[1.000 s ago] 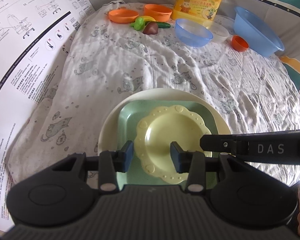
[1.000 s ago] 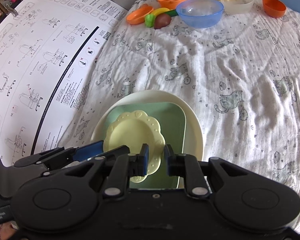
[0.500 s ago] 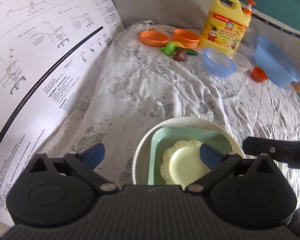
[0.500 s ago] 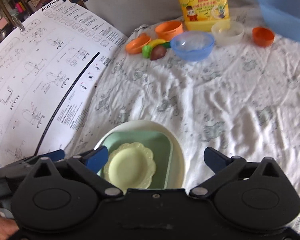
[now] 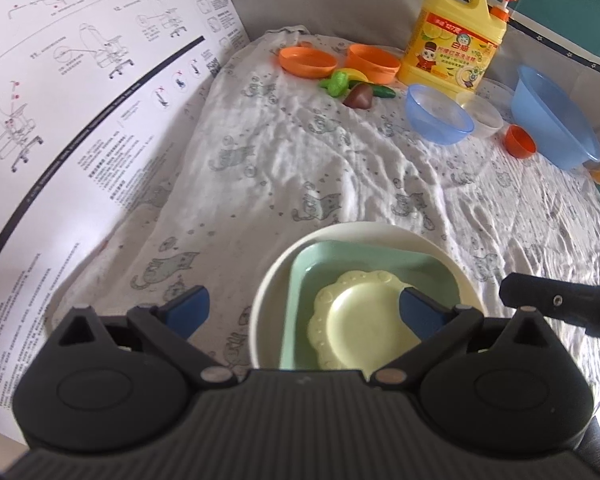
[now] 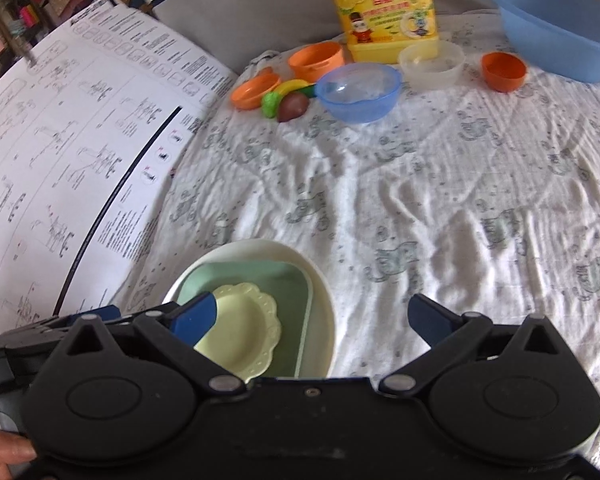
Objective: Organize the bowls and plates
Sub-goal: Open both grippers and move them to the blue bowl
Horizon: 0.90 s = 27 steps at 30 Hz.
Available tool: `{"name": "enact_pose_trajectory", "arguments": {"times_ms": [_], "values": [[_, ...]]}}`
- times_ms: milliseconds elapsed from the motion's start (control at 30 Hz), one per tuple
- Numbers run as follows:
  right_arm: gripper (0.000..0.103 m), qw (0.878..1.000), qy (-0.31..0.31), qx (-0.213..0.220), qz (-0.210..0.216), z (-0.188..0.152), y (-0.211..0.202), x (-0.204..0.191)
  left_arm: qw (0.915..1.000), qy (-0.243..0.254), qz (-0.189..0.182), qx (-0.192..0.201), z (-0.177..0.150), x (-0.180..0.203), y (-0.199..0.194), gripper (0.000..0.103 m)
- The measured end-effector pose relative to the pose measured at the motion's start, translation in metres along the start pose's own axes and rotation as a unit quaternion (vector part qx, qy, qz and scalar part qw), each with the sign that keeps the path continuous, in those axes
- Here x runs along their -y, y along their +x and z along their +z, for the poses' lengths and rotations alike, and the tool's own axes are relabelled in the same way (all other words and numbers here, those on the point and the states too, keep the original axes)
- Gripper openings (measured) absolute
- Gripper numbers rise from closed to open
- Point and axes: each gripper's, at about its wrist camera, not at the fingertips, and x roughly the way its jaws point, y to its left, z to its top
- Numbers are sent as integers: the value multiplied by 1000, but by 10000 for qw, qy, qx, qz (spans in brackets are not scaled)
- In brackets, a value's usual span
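Note:
A stack of three plates lies on the cloth: a round cream plate [image 5: 364, 236] [image 6: 324, 300] at the bottom, a square mint-green plate [image 5: 308, 292] [image 6: 292, 292] on it, and a small scalloped yellow plate [image 5: 360, 324] [image 6: 244, 328] on top. My left gripper [image 5: 300, 312] stands open above the stack's near left, holding nothing. My right gripper [image 6: 312, 318] is open too, above the stack's right edge, empty. At the far side stand a small blue bowl [image 5: 438, 119] [image 6: 358, 92], a clear bowl [image 5: 486, 114] [image 6: 432, 65], an orange cup [image 5: 520, 141] [image 6: 504, 71], an orange bowl [image 5: 374, 62] [image 6: 318, 60] and an orange plate [image 5: 308, 61] [image 6: 256, 90].
A yellow detergent jug [image 5: 456, 36] [image 6: 384, 8] and a big blue basin [image 5: 556, 116] [image 6: 556, 24] stand at the back. Toy fruit and vegetables [image 5: 352, 88] [image 6: 288, 102] lie by the orange dishes. A large printed instruction sheet [image 5: 80, 120] [image 6: 60, 160] covers the left side.
Both grippers have gone from nearly shut over the yellow plate to wide open. Both have drawn back and up, so the plate stack looks smaller and lower in each view.

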Motion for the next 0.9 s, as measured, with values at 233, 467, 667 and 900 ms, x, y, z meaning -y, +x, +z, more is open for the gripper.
{"name": "enact_pose_trajectory", "arguments": {"times_ms": [233,467,667,900], "values": [[103,9992,385,-41,-81,6,3,24,9998,218,-25,-36,13,21,7,103],[103,9980,602,-13,-182,19,6,49,9992,386,-15,-62,35,43,24,103],[103,9962,820,2,-295,41,13,73,9988,493,-39,-56,63,58,41,103],[103,9940,1032,63,-352,87,25,94,9986,510,-121,35,105,77,67,103]]}}
